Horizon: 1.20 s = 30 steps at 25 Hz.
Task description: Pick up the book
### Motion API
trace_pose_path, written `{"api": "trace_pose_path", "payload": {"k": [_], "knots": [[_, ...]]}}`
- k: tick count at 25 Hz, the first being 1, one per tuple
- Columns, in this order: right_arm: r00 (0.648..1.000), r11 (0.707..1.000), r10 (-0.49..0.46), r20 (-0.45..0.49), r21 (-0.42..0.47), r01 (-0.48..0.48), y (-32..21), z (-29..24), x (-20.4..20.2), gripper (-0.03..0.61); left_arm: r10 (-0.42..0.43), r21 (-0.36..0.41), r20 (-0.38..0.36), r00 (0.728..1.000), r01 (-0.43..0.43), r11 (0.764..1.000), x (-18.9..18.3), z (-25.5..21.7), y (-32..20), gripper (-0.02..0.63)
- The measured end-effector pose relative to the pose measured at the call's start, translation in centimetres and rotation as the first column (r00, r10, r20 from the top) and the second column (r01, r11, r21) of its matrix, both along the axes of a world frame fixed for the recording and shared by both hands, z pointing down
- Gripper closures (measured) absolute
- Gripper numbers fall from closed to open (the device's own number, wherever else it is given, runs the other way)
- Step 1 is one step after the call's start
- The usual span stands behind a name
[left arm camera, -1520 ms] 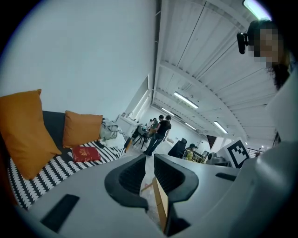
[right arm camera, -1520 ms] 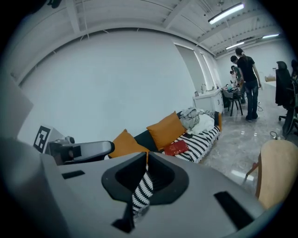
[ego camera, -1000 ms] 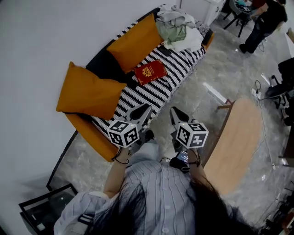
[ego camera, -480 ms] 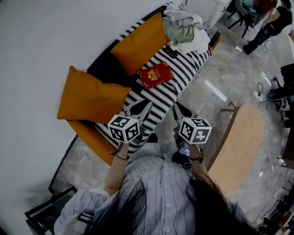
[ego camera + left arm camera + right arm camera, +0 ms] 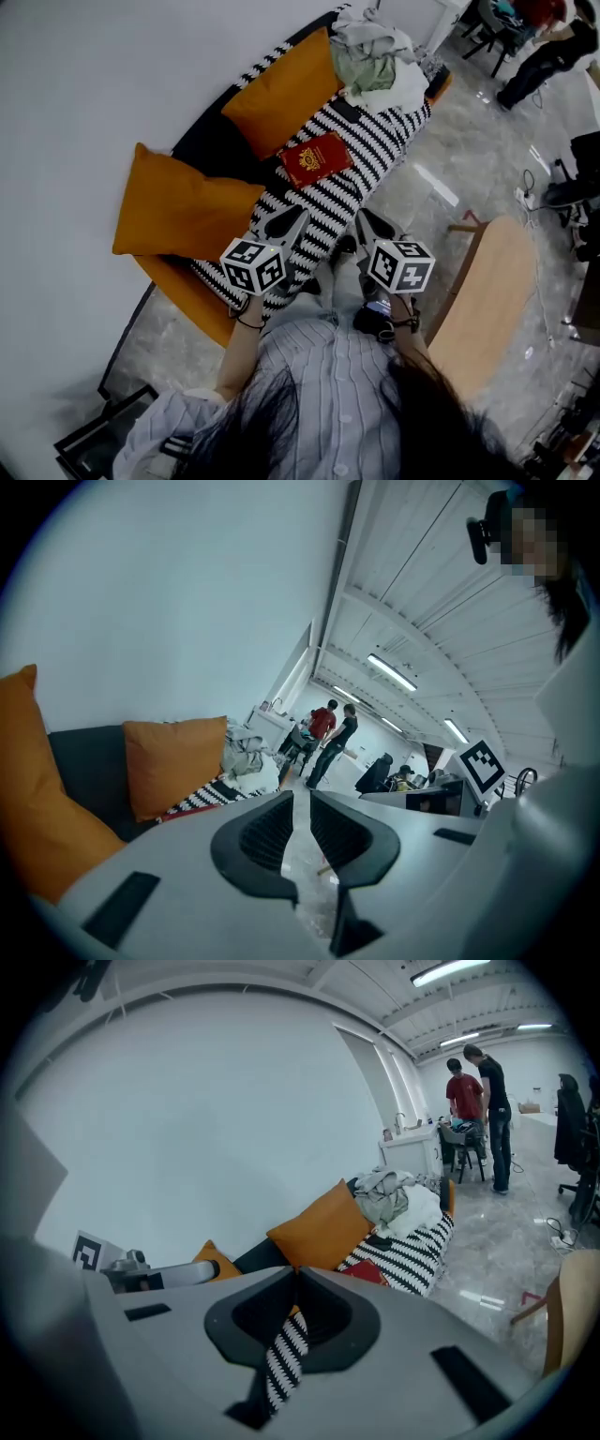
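Observation:
A red book (image 5: 316, 158) with a gold emblem lies flat on the black-and-white striped sofa seat (image 5: 361, 145), in front of an orange cushion (image 5: 286, 89). In the right gripper view a red corner of the book (image 5: 367, 1272) shows past the jaws. My left gripper (image 5: 298, 217) hangs over the near part of the seat, shut and empty, well short of the book. My right gripper (image 5: 362, 218) is beside it over the sofa's front edge, also shut with nothing held. In the left gripper view the left gripper (image 5: 300, 808) points along the sofa toward the room.
A second orange cushion (image 5: 178, 206) stands at the sofa's near end. A pile of clothes (image 5: 375, 61) covers the far end. A light wooden table (image 5: 492, 300) stands right of me on the marble floor. Two people (image 5: 476, 1101) stand by a desk in the distance.
Both grippers have moved forward toward the sofa and now hang over its near seat edge. The book has not moved.

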State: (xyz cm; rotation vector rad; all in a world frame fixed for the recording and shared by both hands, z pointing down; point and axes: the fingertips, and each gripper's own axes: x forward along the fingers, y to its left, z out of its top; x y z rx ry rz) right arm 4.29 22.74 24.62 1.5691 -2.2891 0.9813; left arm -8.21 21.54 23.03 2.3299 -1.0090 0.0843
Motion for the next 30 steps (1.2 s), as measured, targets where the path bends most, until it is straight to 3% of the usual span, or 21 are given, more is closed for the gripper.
{"api": "trace_pose_path", "payload": {"k": [14,21,24,27,30], "knots": [[0.995,0.990,-0.086,0.044,-0.108,0.090,-12.4,5.6,1.7,0.551,-0.107,-0.081,0.012,0.994,0.107,0.991,-0.1,4.1,-10.4,0.546],[0.983,0.965,-0.181,0.023,-0.187,0.182,-18.7,11.1,2.8,0.551,-0.108,-0.141,0.118,0.987,0.124,0.982,-0.7,9.2,-16.5,0.542],[0.982,0.957,-0.191,0.006,-0.221,0.187,-20.9,14.2,3.7,0.551,-0.115,-0.180,0.115,0.987,0.134,0.975,-1.3,11.9,-18.9,0.538],[0.979,0.948,-0.200,-0.024,-0.257,0.188,-22.8,17.8,4.8,0.551,-0.140,-0.232,0.062,0.988,0.150,0.961,-1.8,14.5,-20.9,0.482],[0.977,0.938,-0.211,-0.030,-0.288,0.194,-24.3,21.3,5.6,0.551,-0.142,-0.269,0.072,0.987,0.156,0.950,-2.3,17.8,-22.5,0.449]]}}
